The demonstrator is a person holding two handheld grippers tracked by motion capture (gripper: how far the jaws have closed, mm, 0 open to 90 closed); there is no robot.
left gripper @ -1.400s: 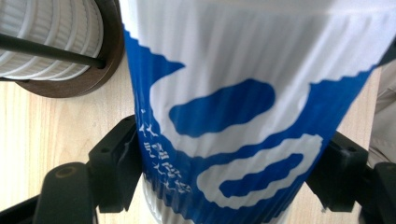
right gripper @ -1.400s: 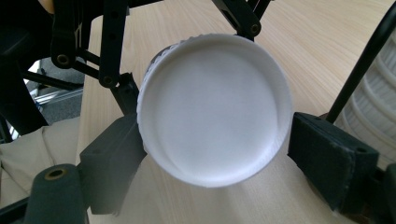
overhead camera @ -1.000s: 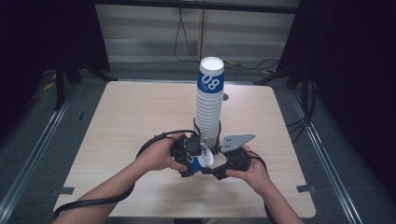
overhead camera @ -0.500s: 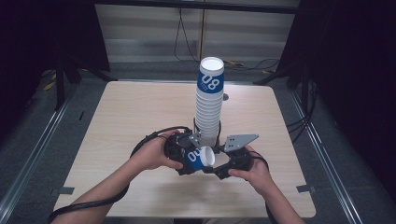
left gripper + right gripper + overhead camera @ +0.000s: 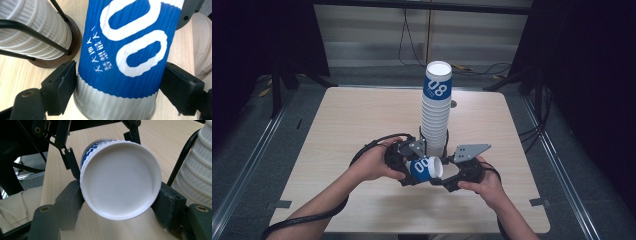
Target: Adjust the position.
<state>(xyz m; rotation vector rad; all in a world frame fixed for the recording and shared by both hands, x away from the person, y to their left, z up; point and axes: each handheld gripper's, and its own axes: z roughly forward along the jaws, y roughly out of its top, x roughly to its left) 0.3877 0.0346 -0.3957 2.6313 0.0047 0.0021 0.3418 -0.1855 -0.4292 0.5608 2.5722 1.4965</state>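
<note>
A blue paper cup (image 5: 426, 168) with white "00" print lies on its side just above the table's front, held between both grippers. My left gripper (image 5: 412, 169) comes from the left and is shut on the cup (image 5: 125, 50), its jaws pressing the ribbed wall near one end. My right gripper (image 5: 443, 176) comes from the right, and its jaws clamp the cup (image 5: 120, 185) at its white round end, which faces that camera. A tall stack of white cups (image 5: 436, 115) topped by a blue one rises right behind.
The stack (image 5: 32, 27) stands in a black wire holder on a brown round base (image 5: 73, 37), very close to the held cup. The light wooden table (image 5: 362, 120) has bare room left, right and behind. Cables trail off the front left.
The cup has turned further onto its side, showing more blue from above. The left hand has shifted slightly to the left. The right hand has stayed put.
</note>
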